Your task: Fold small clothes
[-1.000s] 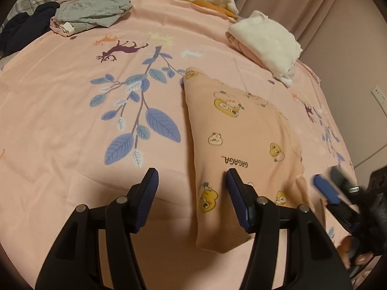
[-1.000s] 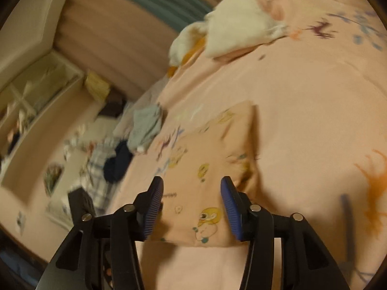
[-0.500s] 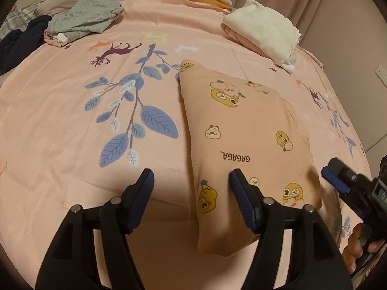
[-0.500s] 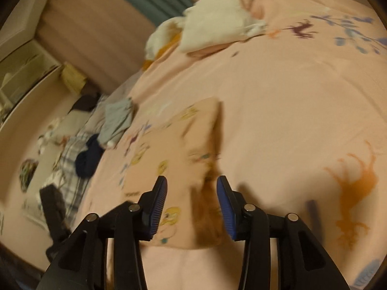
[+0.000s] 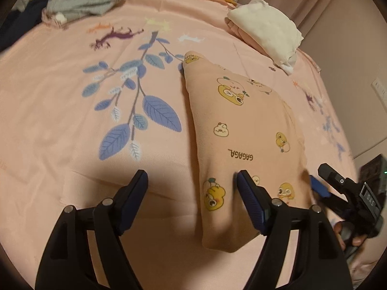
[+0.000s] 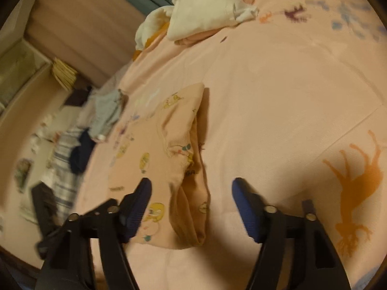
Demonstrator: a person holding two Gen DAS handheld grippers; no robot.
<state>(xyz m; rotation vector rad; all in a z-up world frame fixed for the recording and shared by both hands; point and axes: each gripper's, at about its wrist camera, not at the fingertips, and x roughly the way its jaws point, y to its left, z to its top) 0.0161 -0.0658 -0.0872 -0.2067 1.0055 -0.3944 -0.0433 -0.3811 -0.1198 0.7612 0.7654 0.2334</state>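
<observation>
Left wrist view: my left gripper [image 5: 192, 186] hangs jaws apart over the folded peach cartoon-print garment [image 5: 241, 130] lying on the pink printed bedsheet [image 5: 60, 91]; my right gripper [image 6: 191, 191] gapes above its folded edge.

You've got bare bedspread [image 5: 60, 111] left of the folded garment [image 5: 241, 130]; white clothes pile [image 5: 266, 26] blocks far right.

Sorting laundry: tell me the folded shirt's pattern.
Peach shirt with yellow cartoon ducks; clearest in left wrist view.

Dim warm light; fisheye edges bent, vignetted; right view motion-blurred.
</observation>
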